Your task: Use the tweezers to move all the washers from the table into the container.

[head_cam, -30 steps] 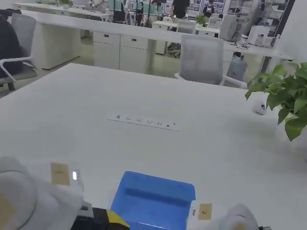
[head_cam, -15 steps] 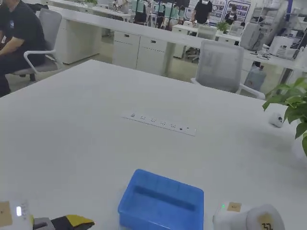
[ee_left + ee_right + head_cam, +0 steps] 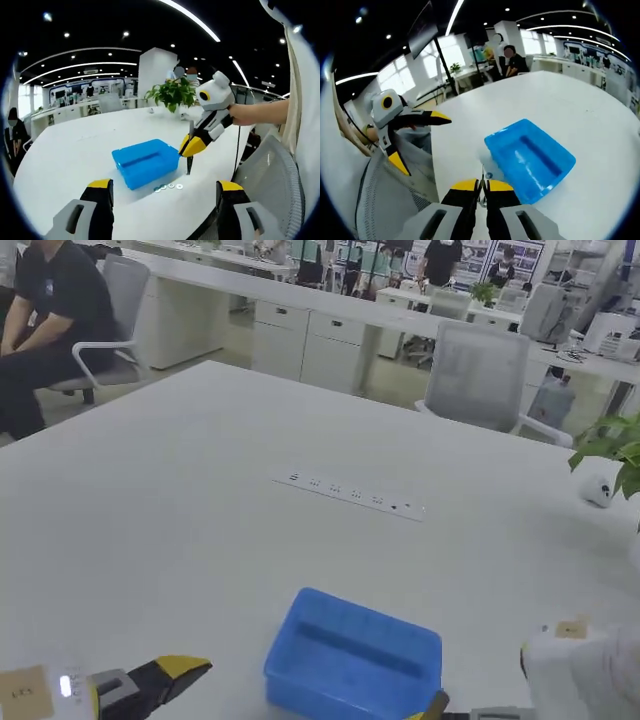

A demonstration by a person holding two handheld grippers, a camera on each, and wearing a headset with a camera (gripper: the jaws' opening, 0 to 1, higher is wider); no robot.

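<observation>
Between the clenched jaws of the right gripper (image 3: 482, 186) sit the tweezers (image 3: 482, 174), a thin dark pair that pokes forward from the yellow tips. Just ahead of those tips and a little to the right lies the blue container (image 3: 530, 157), open side up on the white table (image 3: 580, 115). Off to that gripper's left hangs the left gripper (image 3: 420, 131), with its jaws spread wide.

From the left gripper view, the left gripper (image 3: 165, 192) is released and grasps nothing, its two yellow-capped jaws standing well apart. Straight ahead of it, between the jaws as seen from there, a short row of small washers (image 3: 167, 187) lies on the table, just beside the near wall of the container (image 3: 145, 162). Beyond them and slightly to the right, a hand (image 3: 245, 114) holds the right gripper (image 3: 192, 146) tilted downward. The tweezers (image 3: 190, 157) point down from it, and their tip is close by the last washer of the row; whether it touches the table cannot be told. Behind that gripper stands a green plant (image 3: 172, 95).
</observation>
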